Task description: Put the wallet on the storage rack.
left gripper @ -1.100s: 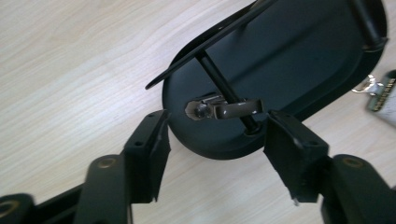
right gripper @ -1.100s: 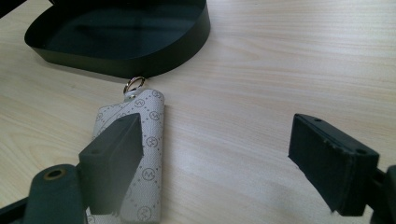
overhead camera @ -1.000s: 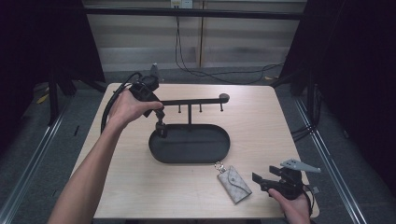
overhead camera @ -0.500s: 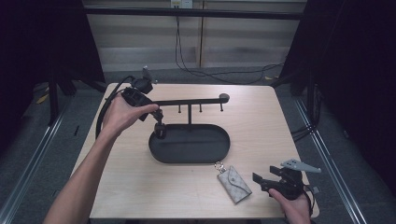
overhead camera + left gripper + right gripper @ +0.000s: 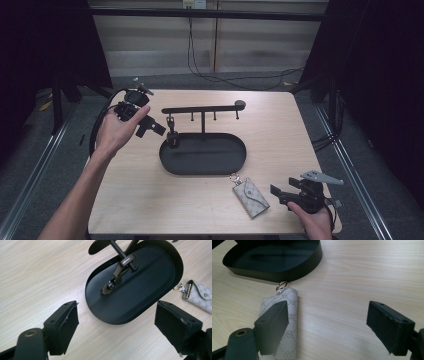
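Nearby, glossy black oval tray (image 5: 202, 162); patterned grey fabric key pouch (image 5: 251, 197).

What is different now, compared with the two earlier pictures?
The left tool has moved left, away from the small dark key fob hanging on the black metal rack with oval tray. Its jaws have just been opening, and nothing is between them. The right tool and the grey patterned key pouch stayed where they were.
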